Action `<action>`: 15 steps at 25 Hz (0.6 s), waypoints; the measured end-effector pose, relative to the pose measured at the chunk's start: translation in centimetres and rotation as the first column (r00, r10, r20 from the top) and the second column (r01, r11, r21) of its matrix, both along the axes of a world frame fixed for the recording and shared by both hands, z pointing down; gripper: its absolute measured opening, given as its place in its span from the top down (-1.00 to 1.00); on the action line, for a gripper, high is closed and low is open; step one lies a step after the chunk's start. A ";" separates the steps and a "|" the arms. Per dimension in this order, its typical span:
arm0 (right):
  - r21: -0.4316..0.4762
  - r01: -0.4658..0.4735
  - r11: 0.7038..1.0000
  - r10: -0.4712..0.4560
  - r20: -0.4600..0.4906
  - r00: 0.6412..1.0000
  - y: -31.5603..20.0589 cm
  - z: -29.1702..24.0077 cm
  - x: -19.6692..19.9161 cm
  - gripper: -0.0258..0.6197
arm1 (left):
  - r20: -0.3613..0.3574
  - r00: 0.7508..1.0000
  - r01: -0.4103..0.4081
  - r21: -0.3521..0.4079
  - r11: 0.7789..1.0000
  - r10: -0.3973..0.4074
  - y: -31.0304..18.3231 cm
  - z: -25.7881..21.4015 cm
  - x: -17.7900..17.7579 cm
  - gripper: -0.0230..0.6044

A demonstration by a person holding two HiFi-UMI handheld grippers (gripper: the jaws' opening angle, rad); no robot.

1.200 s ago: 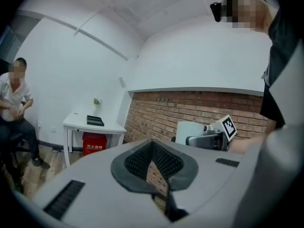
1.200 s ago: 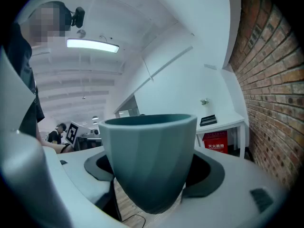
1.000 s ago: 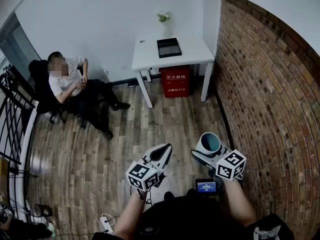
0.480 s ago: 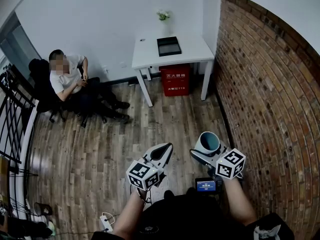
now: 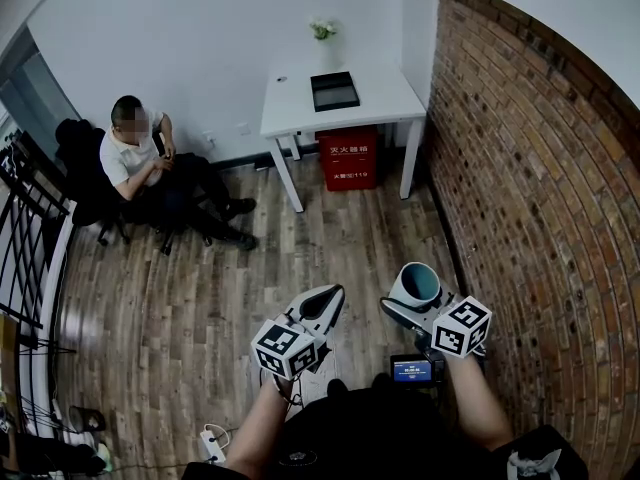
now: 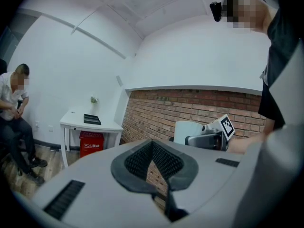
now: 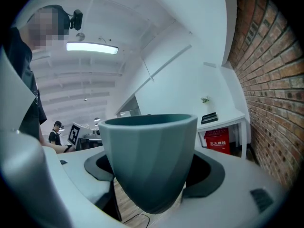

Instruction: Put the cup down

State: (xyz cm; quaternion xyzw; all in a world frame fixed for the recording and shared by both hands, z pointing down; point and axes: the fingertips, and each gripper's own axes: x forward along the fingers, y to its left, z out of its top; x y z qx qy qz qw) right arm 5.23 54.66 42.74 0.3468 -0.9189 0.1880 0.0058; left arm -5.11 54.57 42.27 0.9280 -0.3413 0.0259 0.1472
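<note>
Gripping the teal cup (image 5: 417, 282) upright between the fingers of the right gripper (image 5: 410, 304), over the wooden floor (image 5: 300, 238), well apart from the white bench (image 5: 390, 93): likely upright for a clean set-down there. Holding the left gripper (image 5: 324, 306) alongside, fingers together on nothing, seemingly spare.

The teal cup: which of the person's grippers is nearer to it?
Right. The right gripper is shut on the cup; the left gripper, shut and empty, sits apart at the cup's left.
</note>
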 end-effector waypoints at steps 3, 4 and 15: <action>-0.007 -0.003 1.000 0.003 0.003 1.000 0.0 0.3 0.5 -0.31 | 0.003 1.000 0.000 0.000 1.000 0.000 -0.1 0.2 0.4 0.91; -0.009 -0.003 1.000 0.003 0.004 1.000 -0.1 0.3 0.7 -0.31 | 0.004 1.000 0.000 -0.001 1.000 0.000 -0.1 0.2 0.5 0.91; -0.019 0.008 1.000 -0.008 0.013 1.000 -1.8 1.1 3.8 -0.31 | 0.015 1.000 0.019 -0.009 1.000 -0.019 -2.0 0.8 3.4 0.91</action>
